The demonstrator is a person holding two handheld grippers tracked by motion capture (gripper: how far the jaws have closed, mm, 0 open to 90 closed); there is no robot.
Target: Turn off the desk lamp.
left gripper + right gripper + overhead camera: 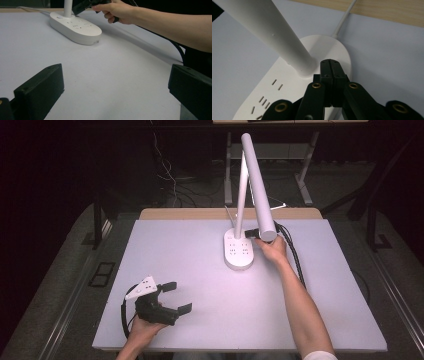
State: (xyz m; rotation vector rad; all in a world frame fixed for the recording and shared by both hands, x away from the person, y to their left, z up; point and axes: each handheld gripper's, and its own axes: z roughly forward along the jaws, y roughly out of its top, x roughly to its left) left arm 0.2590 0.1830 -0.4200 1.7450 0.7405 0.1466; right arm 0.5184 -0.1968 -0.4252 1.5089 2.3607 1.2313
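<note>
A white desk lamp stands at the back middle of the table, its oval socket base (238, 251) carrying a slim pole (241, 185) and a long tube head (257, 180). My right gripper (248, 234) is shut with nothing between its jaws. Its joined tips (331, 63) sit over the base (287, 85), right beside the foot of the pole (269, 32); I cannot tell if they touch. My left gripper (180, 296) rests at the table's front left, open and holding nothing. In the left gripper view its jaws (116, 92) stand wide apart, facing the base (75, 27) and the right gripper (80, 6).
The lamp's white cord (344, 20) runs off the back of the base toward the wooden table edge (200, 213). The right gripper's black cable (295, 255) trails along the white tabletop (200, 270) beside the right forearm. The floor and desk legs lie beyond.
</note>
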